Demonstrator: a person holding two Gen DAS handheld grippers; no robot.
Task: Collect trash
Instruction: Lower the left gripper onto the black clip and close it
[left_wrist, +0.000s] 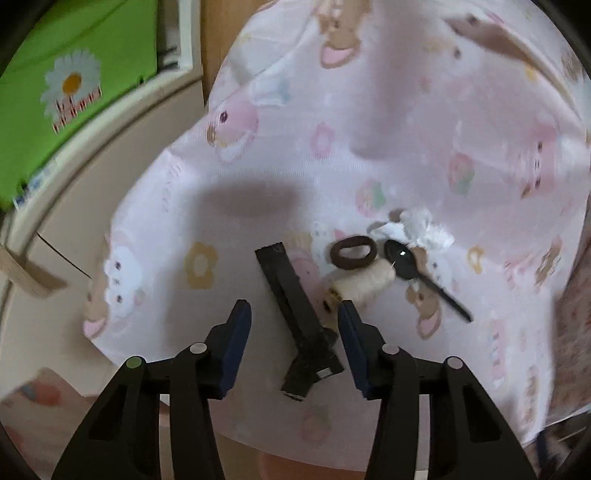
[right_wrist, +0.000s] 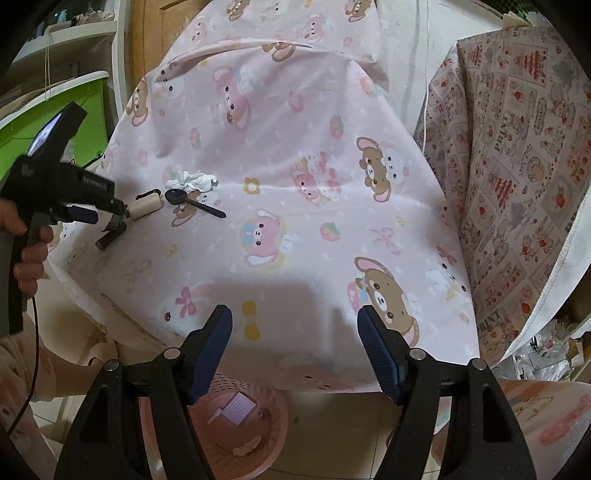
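The left gripper (left_wrist: 294, 319) hangs over the pink sheet (left_wrist: 369, 155), jaws part-spread – a black bar (left_wrist: 295, 314) lies between the pads, and neither pad presses on it. In the left wrist view the bar's long axis runs from near the gripper up and slightly leftward, its wider clip-like end nearest the camera. The right-hand pad sits just beside the near end of a cream spool (left_wrist: 364, 284), which lies on its side with its open core facing the gripper and its axis angled up to the right. Just past the spool rests a brown hair tie (left_wrist: 352, 251), flat on the sheet. Beside it, a black spoon (left_wrist: 417, 273) – bowl by the tie, handle pointing down-right. Farthest, a crumpled white tissue (left_wrist: 421, 229) touches the spoon's bowl.

The right gripper (right_wrist: 294, 354) is spread wide and empty at the bed's near edge, above a pink basket (right_wrist: 273, 443) on the floor. A hand (right_wrist: 29, 240) grips the left tool's handle
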